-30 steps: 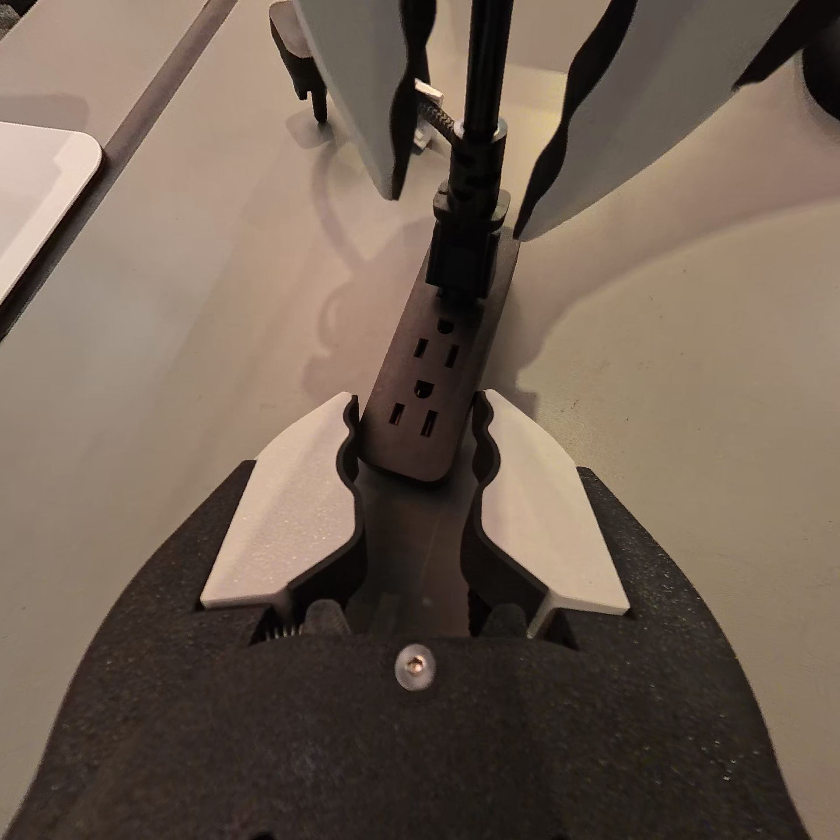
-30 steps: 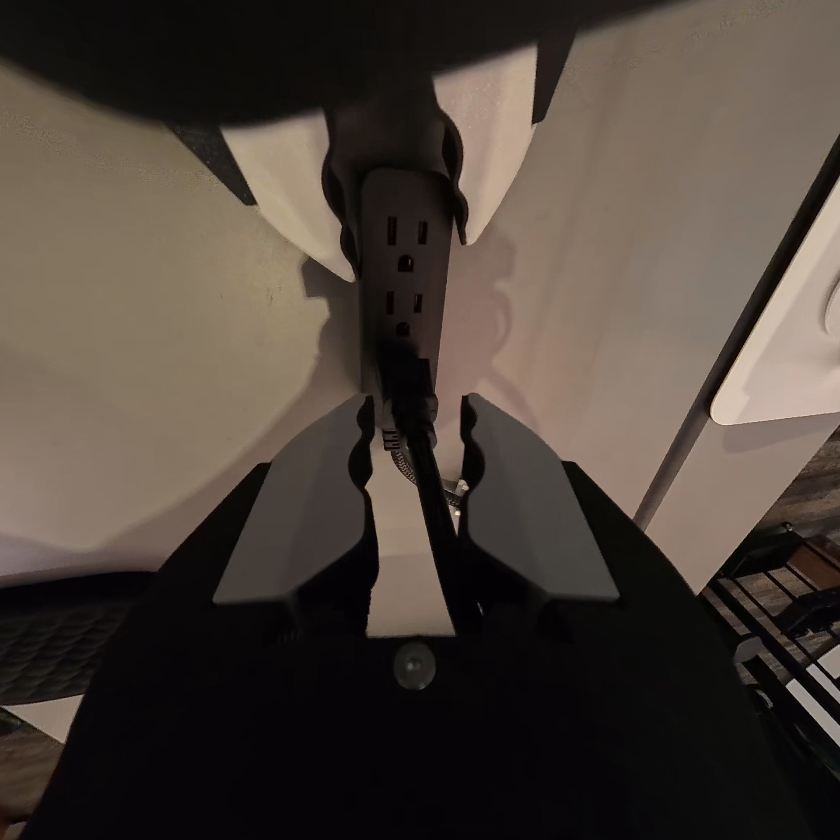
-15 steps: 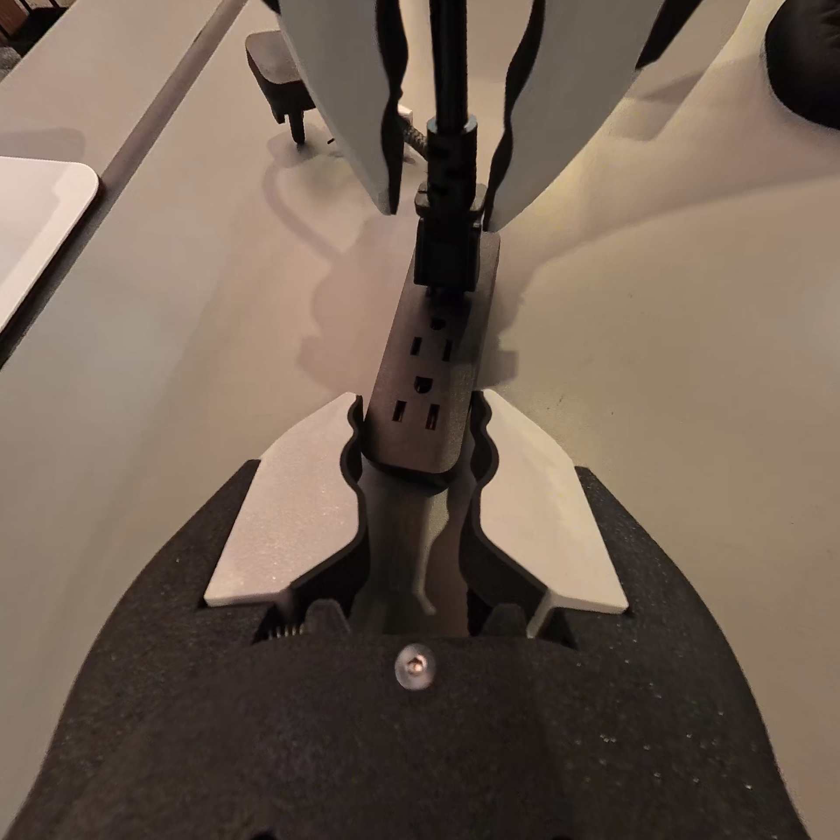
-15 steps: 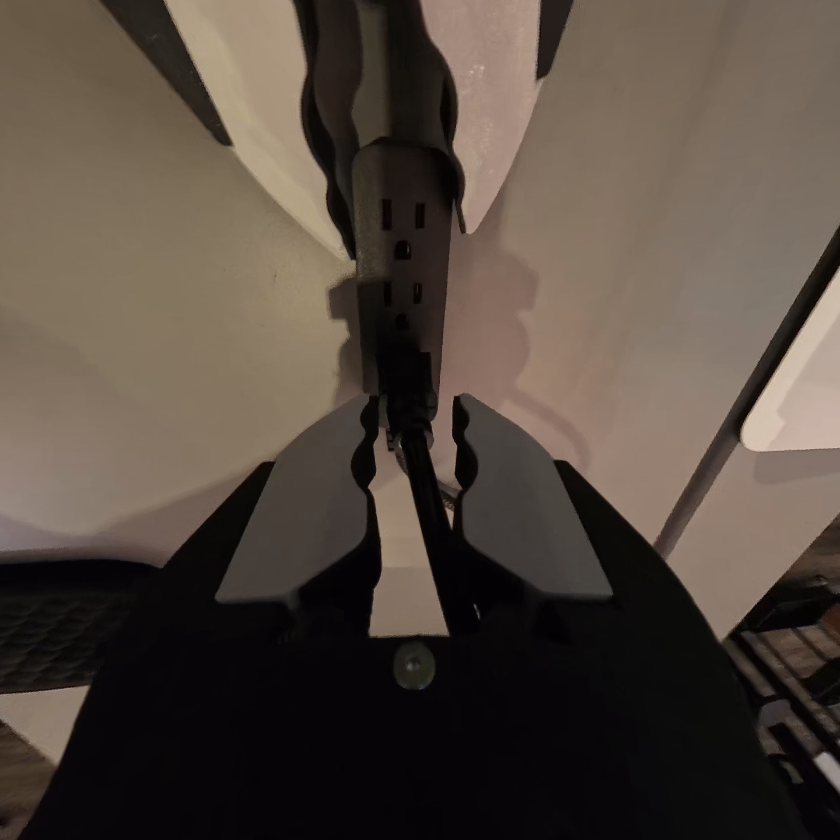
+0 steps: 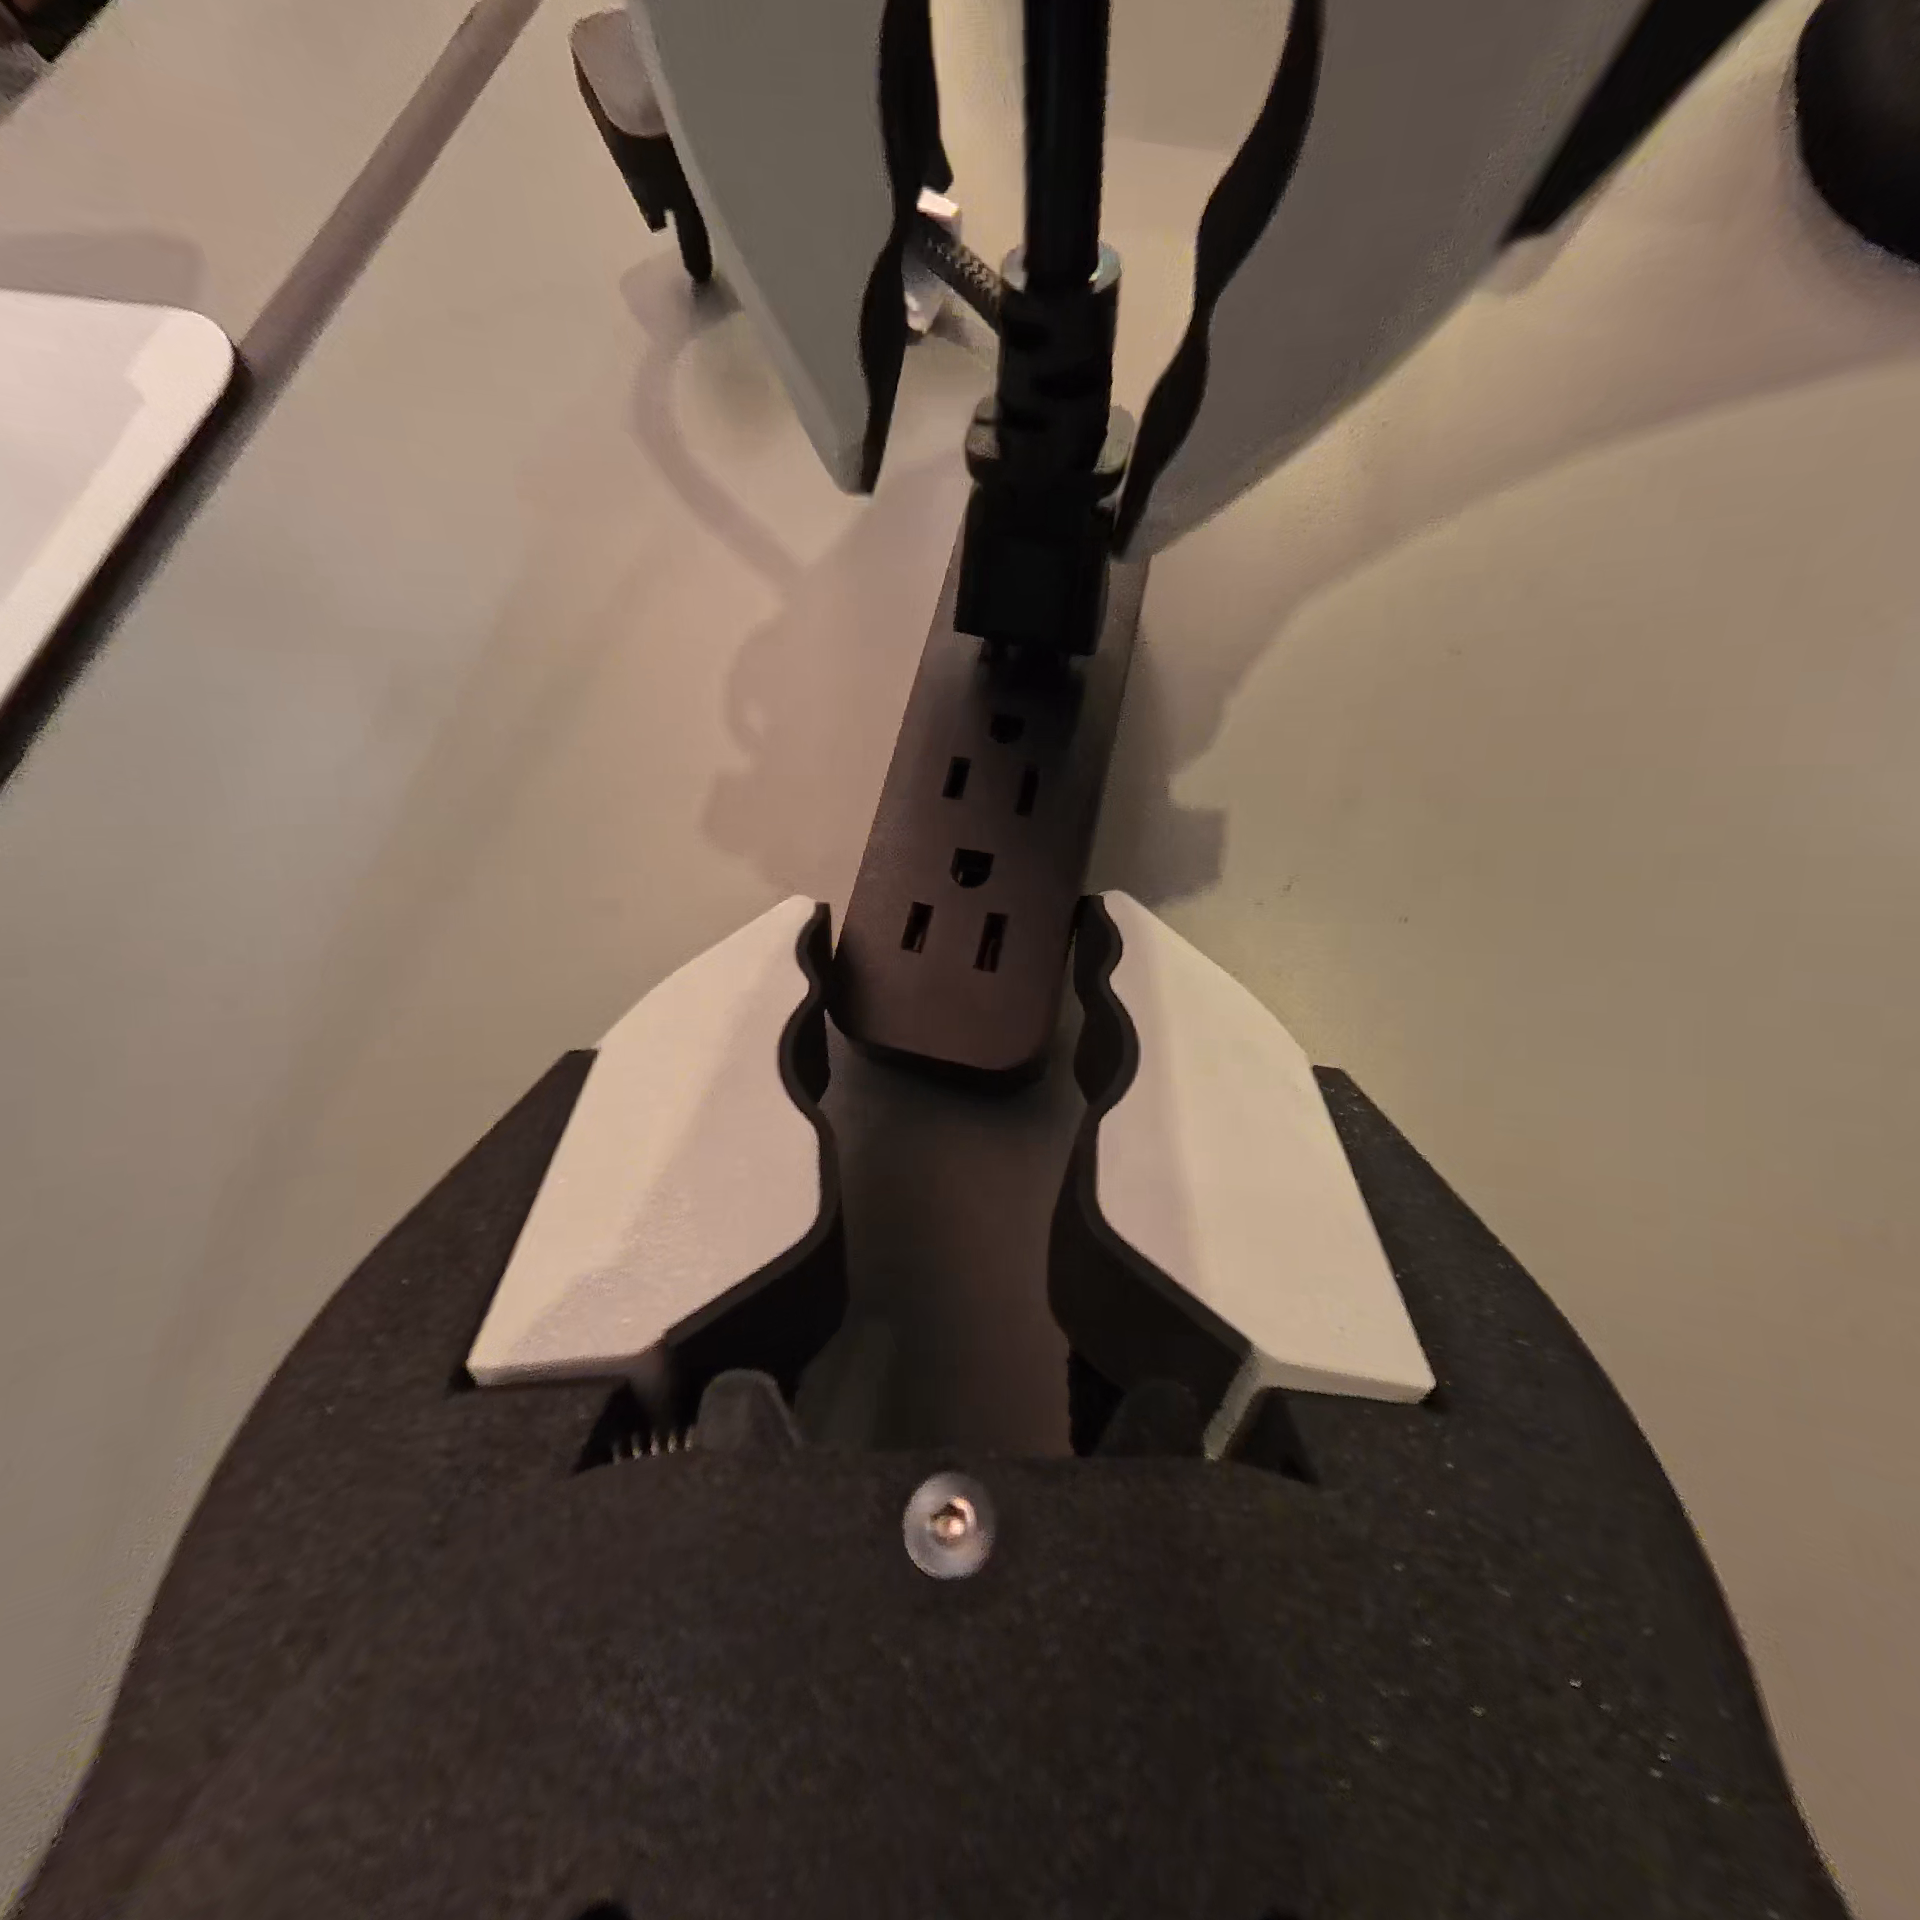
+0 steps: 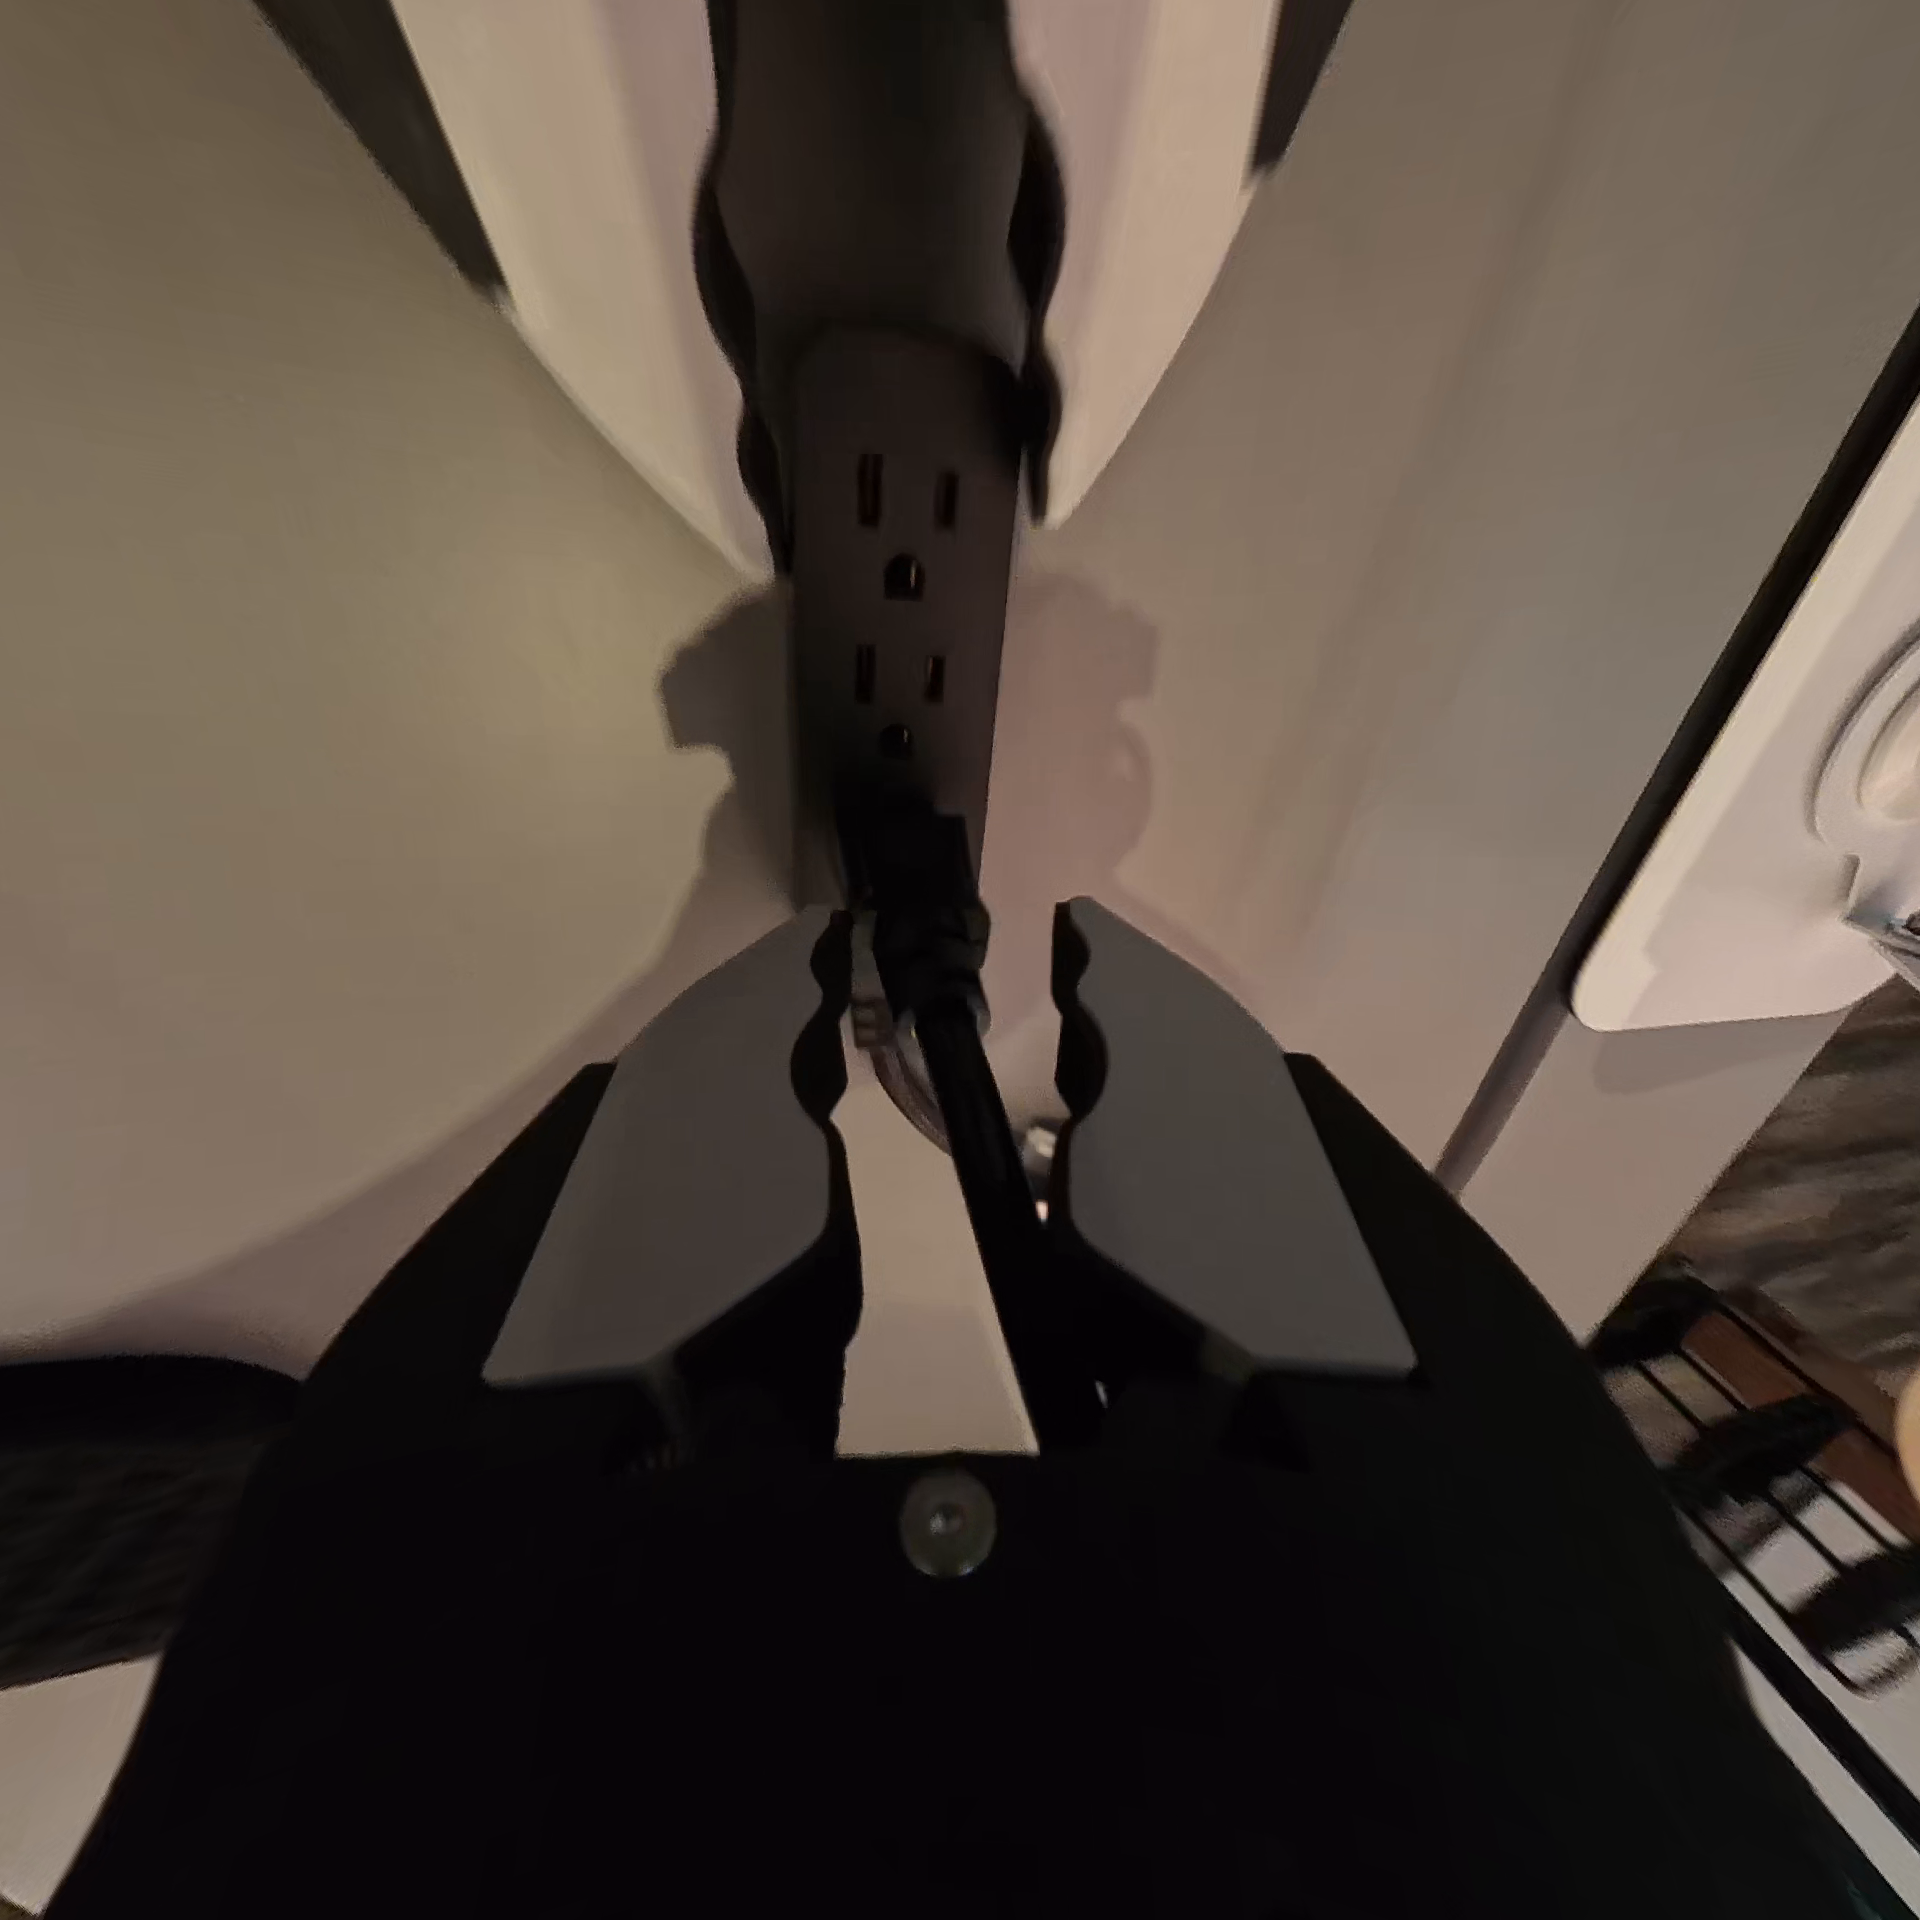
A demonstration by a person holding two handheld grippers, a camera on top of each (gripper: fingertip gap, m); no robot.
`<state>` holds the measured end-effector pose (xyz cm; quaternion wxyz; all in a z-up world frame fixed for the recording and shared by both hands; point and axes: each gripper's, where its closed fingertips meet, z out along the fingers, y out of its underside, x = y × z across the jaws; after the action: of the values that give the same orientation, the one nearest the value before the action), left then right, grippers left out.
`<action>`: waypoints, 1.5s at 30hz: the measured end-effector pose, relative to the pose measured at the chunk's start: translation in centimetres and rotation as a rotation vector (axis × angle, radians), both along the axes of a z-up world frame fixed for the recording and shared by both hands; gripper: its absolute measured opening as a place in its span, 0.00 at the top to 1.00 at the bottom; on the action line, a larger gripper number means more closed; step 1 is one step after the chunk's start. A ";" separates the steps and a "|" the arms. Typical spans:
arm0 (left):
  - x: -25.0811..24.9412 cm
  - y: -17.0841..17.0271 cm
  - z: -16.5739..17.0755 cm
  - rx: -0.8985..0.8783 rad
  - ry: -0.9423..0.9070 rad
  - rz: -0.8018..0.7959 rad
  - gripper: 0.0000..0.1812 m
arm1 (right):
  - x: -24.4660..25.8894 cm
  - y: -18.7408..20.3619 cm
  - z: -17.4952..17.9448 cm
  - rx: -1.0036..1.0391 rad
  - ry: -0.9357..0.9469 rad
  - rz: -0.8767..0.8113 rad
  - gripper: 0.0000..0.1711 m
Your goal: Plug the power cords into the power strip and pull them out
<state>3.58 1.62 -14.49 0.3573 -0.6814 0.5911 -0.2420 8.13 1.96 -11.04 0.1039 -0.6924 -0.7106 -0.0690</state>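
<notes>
Plug released, strip held on the pale desk (image 5: 1558,935).
My right gripper (image 6: 951,925) has just spread apart around the seated black plug (image 5: 1034,566); my left gripper (image 5: 951,935) stays clamped on the matte black rectangular power strip (image 5: 977,831), so insertion looks complete.

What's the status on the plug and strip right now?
Left gripper shut on black flat power strip. Right gripper open, straddling black plastic plug, which looks seated. Braided cable lies behind.

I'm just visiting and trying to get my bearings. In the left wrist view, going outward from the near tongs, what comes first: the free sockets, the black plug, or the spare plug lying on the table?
1. Free sockets, on the power strip end the left tongs clamp.
2. Black plug, seated at the strip's far end, between the right tongs.
3. Spare plug, far left on the table.
</notes>
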 end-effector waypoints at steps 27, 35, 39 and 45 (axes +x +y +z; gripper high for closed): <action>0.9 -1.1 0.9 0.057 -0.039 -0.057 0.71 | 1.9 -1.6 -0.2 -0.080 -0.063 0.036 0.85; 1.5 -1.3 0.4 0.006 -0.027 -0.071 0.77 | 1.9 -1.4 -0.3 -0.062 -0.065 0.056 0.84; 1.5 -1.3 0.4 0.002 -0.028 -0.072 0.77 | 1.9 -1.4 -0.4 -0.071 -0.062 0.054 0.85; 1.5 -1.3 0.4 -0.011 -0.028 -0.074 0.77 | 1.9 -1.5 -0.4 -0.092 -0.060 0.043 0.85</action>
<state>5.09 0.29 -14.13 0.3527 -0.6574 0.6096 -0.2680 9.99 0.49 -11.47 0.0519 -0.6787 -0.7305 -0.0547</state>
